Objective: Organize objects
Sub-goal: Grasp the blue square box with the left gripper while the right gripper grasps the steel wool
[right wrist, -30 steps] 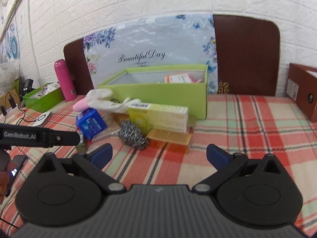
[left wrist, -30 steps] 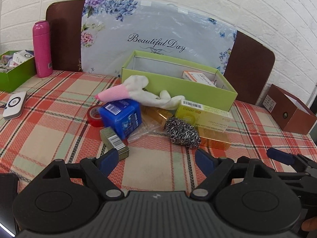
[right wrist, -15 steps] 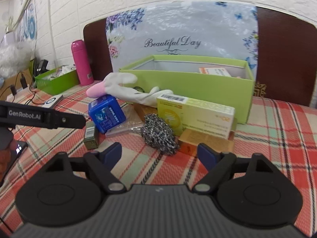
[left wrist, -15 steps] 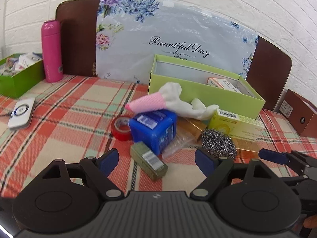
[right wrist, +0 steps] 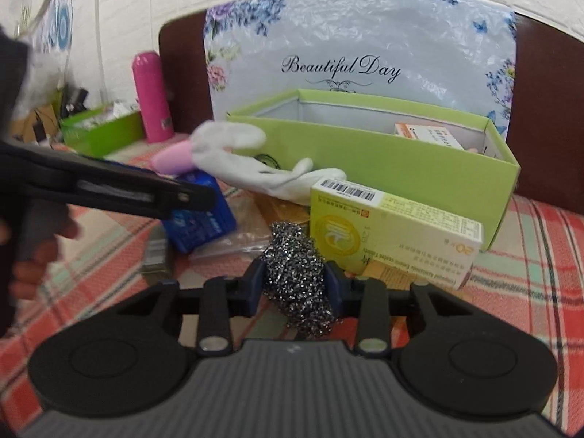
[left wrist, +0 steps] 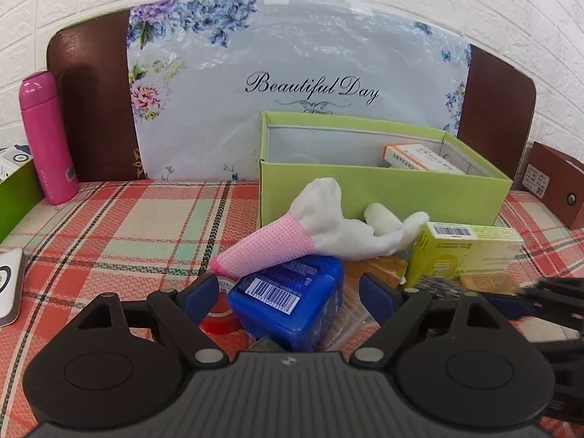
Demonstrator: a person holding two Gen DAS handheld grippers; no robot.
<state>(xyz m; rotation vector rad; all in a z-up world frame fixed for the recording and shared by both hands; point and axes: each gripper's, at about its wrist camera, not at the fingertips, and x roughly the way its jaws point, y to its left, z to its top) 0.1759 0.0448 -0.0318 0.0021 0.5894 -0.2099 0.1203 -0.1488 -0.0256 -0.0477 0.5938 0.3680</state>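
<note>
So going left to right: the left gripper (left wrist: pixel 284 294) is spread wide with nothing in it, and the blue box (left wrist: pixel 288 297) sits dead centre between its fingers, barcode face up, touching neither pad as far as I can tell. The pink-and-white glove (left wrist: pixel 317 233) is draped across the top of that box, and a red tape roll (left wrist: pixel 219 319) pokes out just beside the left finger. So for that hand the target is straight ahead and low; I'd guess it only has to close.

Over on the right, the right gripper (right wrist: pixel 294 284) is pinched narrow onto the steel scourer (right wrist: pixel 297 273), which looks squeezed between both pads. The thing that matters now, imo: the green box (right wrist: pixel 383 160) lies ahead and slightly right of that gripper, its long side running across the view, open top facing up, with an orange-and-white carton (right wrist: pixel 429 135) already inside at the right end. The yellow carton (right wrist: pixel 394 233) lies on the desk (right wrist: pixel 547 255) right between scourer and box, so the lift probably has to clear it before going over the rim. Right hand is clearly the nearer one for that drop.
</note>
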